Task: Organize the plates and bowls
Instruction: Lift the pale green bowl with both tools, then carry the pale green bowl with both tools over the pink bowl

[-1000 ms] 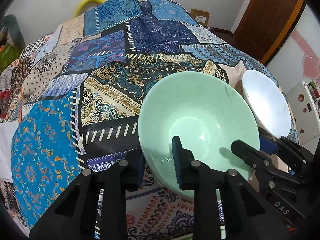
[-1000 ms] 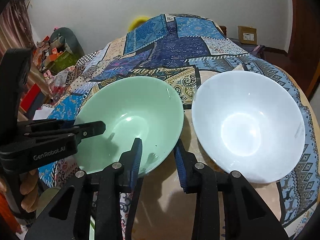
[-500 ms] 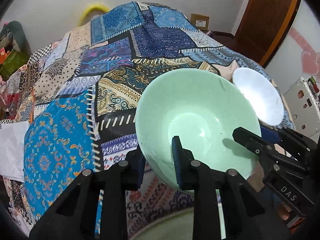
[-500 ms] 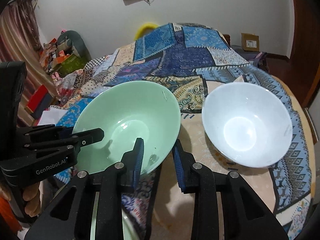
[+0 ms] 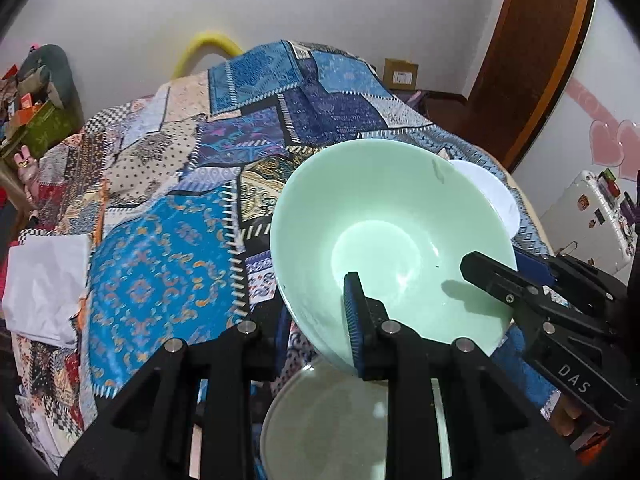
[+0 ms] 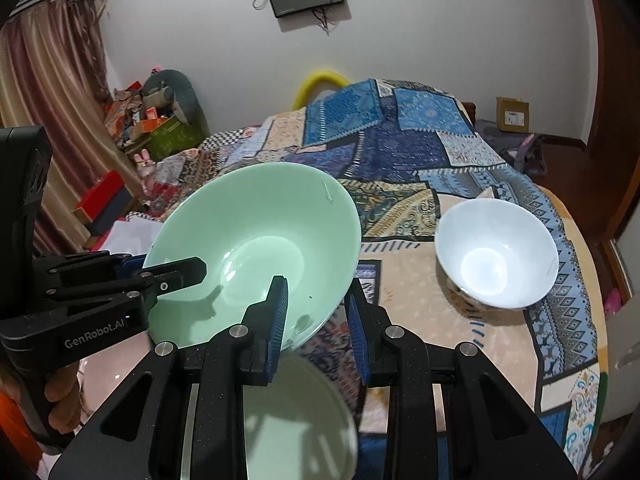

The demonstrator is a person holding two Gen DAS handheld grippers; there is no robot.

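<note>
A pale green bowl (image 5: 384, 224) is held in the air above the patchwork-covered table, also shown in the right wrist view (image 6: 256, 248). My left gripper (image 5: 316, 320) is shut on its near rim. My right gripper (image 6: 316, 316) is shut on its rim at the right side and shows in the left wrist view (image 5: 504, 280). A second pale green dish (image 5: 340, 420) lies below the bowl, near the table's front edge; it also shows in the right wrist view (image 6: 300, 412). A white bowl (image 6: 496, 256) stands on the table to the right, partly hidden in the left wrist view (image 5: 500, 200).
The patchwork cloth (image 6: 400, 152) covers the round table. A white folded cloth (image 5: 44, 284) lies at its left edge. Boxes and clutter (image 6: 152, 124) stand by the far left wall. A wooden door (image 5: 532, 52) is at the right.
Both grippers have lifted the green bowl up and back toward the front edge. The white bowl now looks smaller and farther away. The lower green dish has come into view.
</note>
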